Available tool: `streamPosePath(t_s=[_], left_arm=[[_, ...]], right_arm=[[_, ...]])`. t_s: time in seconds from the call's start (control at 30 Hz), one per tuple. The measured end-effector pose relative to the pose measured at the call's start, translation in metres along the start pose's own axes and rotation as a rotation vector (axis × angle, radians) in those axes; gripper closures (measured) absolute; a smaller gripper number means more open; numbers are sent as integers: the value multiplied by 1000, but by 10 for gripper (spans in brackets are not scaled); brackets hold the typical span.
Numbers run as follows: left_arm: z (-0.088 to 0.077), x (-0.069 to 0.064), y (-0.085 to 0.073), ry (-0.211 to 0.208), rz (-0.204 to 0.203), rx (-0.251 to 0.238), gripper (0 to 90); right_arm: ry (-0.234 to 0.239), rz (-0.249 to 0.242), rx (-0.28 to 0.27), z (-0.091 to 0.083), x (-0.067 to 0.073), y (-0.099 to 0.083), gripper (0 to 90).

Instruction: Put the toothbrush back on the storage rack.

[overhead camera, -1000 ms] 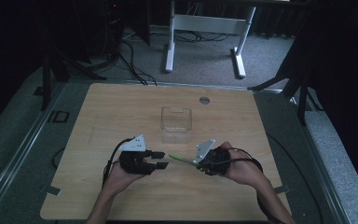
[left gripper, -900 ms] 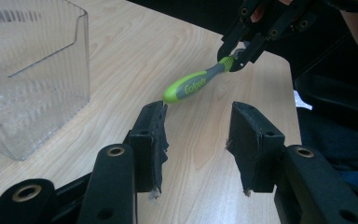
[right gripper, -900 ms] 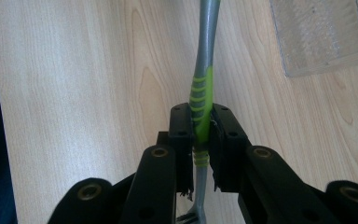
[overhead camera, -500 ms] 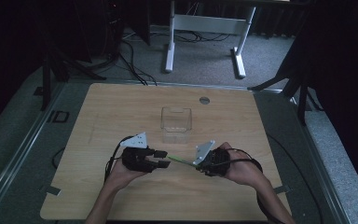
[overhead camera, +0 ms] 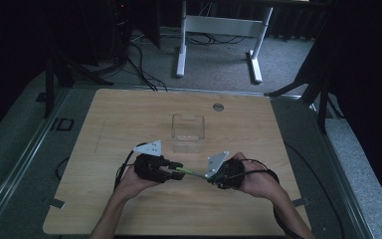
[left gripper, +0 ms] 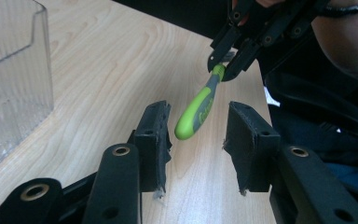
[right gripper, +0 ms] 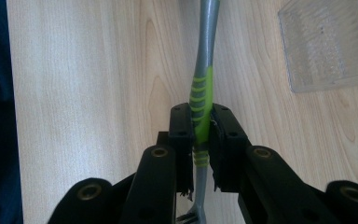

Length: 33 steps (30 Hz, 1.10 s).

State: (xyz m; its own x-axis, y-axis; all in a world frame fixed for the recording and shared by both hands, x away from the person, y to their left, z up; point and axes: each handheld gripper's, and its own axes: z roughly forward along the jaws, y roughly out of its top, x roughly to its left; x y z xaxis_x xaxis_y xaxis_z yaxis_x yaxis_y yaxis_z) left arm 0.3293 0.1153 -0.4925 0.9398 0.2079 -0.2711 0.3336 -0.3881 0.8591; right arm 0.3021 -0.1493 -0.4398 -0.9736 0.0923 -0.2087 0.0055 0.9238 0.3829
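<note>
Your right gripper has its jaws clamped on the green-banded middle of the toothbrush, which runs straight up the centre of the right gripper view, its grey neck reaching the top edge and its lower end passing down between the jaws toward the bottom edge. In the high view that toothbrush shows as a thin green line just below the centre of the frame, bridging the gap between your two hands above the wooden table. Your left gripper has just been closing a little, yet its pads stand apart on either side of the green handle end without pressing on it; that end hangs in the gap between them, in the middle of the left gripper view. The clear plastic box sits on the table just above the two grippers in the high view, at the centre of the frame, apart from both.
</note>
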Motion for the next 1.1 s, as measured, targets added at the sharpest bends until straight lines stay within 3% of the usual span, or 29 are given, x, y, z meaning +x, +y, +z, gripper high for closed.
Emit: streamPosePath(t_s=[0.53, 0.67, 1.1], left_arm=[[14, -7, 5, -35, 48, 121, 682], [14, -7, 5, -39, 52, 130, 733], [17, -9, 1, -125, 71, 162, 792]], right_arm=[[42, -43, 27, 4, 4, -1, 802], [51, -53, 26, 3, 5, -1, 802], [79, -86, 31, 5, 9, -2, 795]])
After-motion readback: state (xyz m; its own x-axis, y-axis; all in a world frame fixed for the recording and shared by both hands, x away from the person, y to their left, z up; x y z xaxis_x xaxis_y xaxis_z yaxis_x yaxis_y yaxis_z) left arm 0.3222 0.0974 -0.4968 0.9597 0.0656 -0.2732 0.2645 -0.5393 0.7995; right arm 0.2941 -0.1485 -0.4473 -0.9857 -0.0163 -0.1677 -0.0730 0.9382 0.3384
